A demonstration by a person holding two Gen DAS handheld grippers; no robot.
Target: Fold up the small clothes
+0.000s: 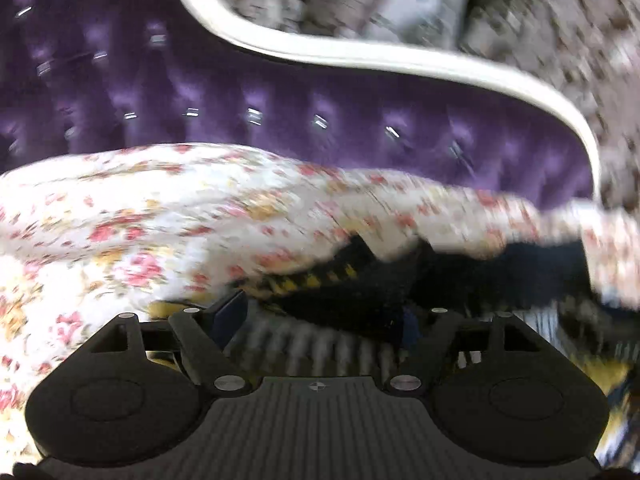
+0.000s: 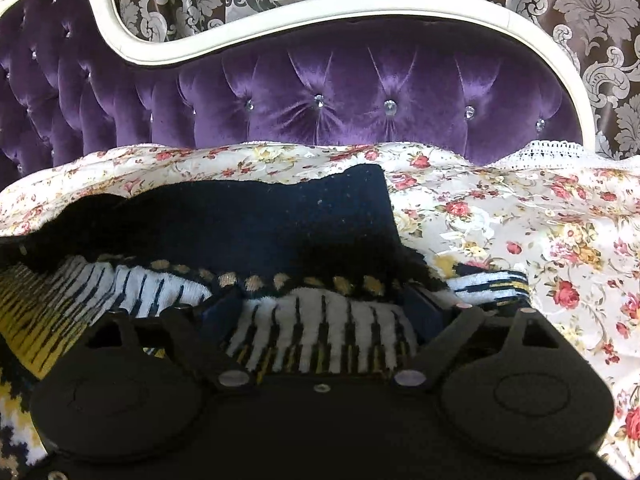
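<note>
A small knitted sweater [image 2: 280, 220], navy with white, yellow and black stripes, lies on a floral bedspread [image 2: 500, 220]. My right gripper [image 2: 324, 300] is open, its blue fingers [image 2: 424, 304] spread wide over the striped part, with the navy part folded just beyond. In the blurred left wrist view my left gripper [image 1: 320, 312] is open too, its fingers [image 1: 228, 308] spread over the sweater [image 1: 360, 280]; the fingertips on the right are hidden by dark knit.
A purple tufted velvet headboard [image 2: 340, 92] with a white curved frame [image 2: 280, 16] stands behind the bed. Patterned damask curtains [image 2: 580, 20] hang behind it. A white lace edge [image 2: 552, 148] lies at the far right of the bedspread.
</note>
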